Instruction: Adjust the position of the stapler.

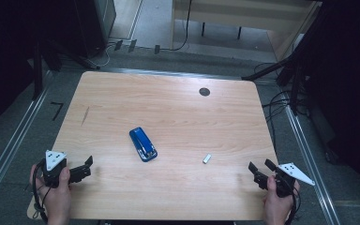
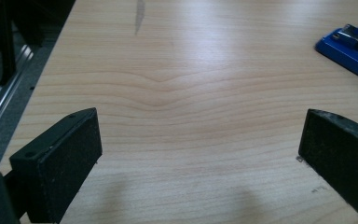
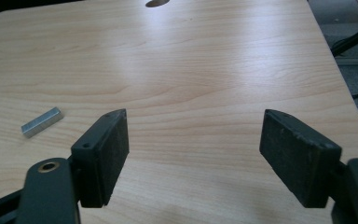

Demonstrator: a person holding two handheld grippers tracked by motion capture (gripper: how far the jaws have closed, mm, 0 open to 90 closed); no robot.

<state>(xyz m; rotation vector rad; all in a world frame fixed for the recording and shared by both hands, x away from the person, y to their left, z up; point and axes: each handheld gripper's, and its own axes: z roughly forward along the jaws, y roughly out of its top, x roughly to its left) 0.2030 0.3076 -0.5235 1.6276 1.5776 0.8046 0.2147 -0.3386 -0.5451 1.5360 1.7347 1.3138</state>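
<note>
Near the table's middle I see the blue stapler, a staple block to its right. At the near corners, my left gripper and right gripper stand released, holding nothing

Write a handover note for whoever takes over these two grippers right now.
Left gripper: open, holding nothing, at the table's near left corner.
Right gripper: open, holding nothing, at the near right corner.
Things: the blue stapler lies near the middle of the table, closer to the left gripper. The strip of staples lies apart from it, to its right, nearer the right gripper.
Done: nothing visible; both things lie untouched.
Left: probably pick up the stapler and the strip of staples; all of that remains.
</note>
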